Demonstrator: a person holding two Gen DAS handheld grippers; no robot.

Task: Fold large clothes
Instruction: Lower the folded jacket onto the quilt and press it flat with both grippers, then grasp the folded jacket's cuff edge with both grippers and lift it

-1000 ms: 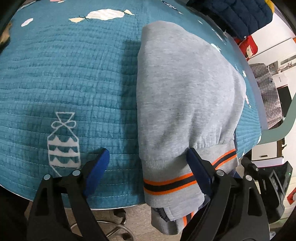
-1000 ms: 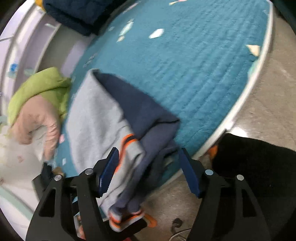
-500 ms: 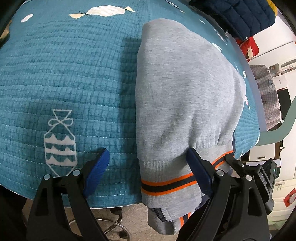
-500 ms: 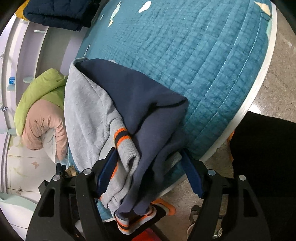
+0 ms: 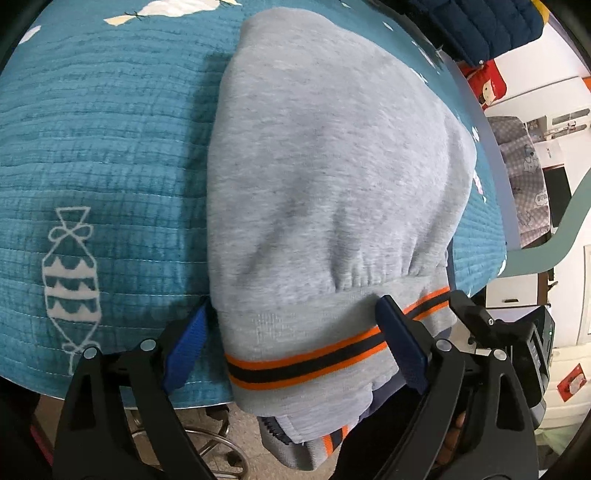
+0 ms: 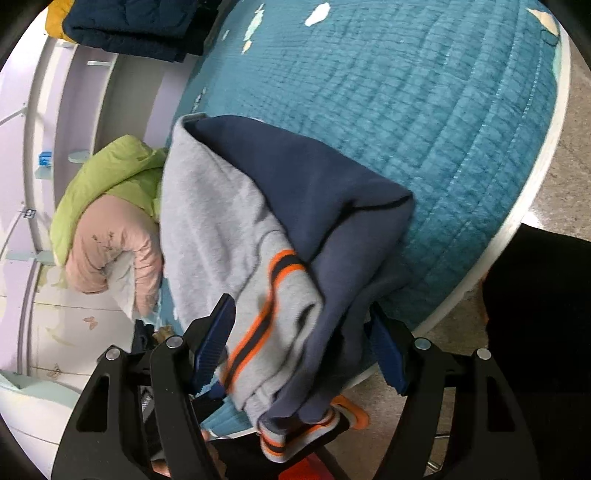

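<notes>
A grey sweatshirt (image 5: pixel 325 166) lies folded on the teal quilted cover (image 5: pixel 103 140). Its hem with orange and dark stripes (image 5: pixel 306 362) hangs over the near edge. My left gripper (image 5: pixel 291 343) is open and straddles that hem: one blue pad sits just beside the left fold, the other rests over the ribbing. In the right wrist view the same garment shows its navy side (image 6: pixel 314 177) and grey side (image 6: pixel 214 229). My right gripper (image 6: pixel 301 349) is open, with the hanging bundle of layers between its fingers. The right pad is partly hidden by navy cloth.
A navy quilted jacket (image 6: pixel 129 22) lies at the far end of the cover. Green and pink padded clothes (image 6: pixel 107 206) are piled beside the cover. The white rim (image 6: pixel 517 236) marks the edge, with floor and a chair base (image 5: pixel 207 443) below. A person's dark clothing (image 6: pixel 546 314) is at right.
The left gripper has shifted right, so the hem now lies between its pads. The right gripper has come closer and turned, with more of the bundle between its fingers.
</notes>
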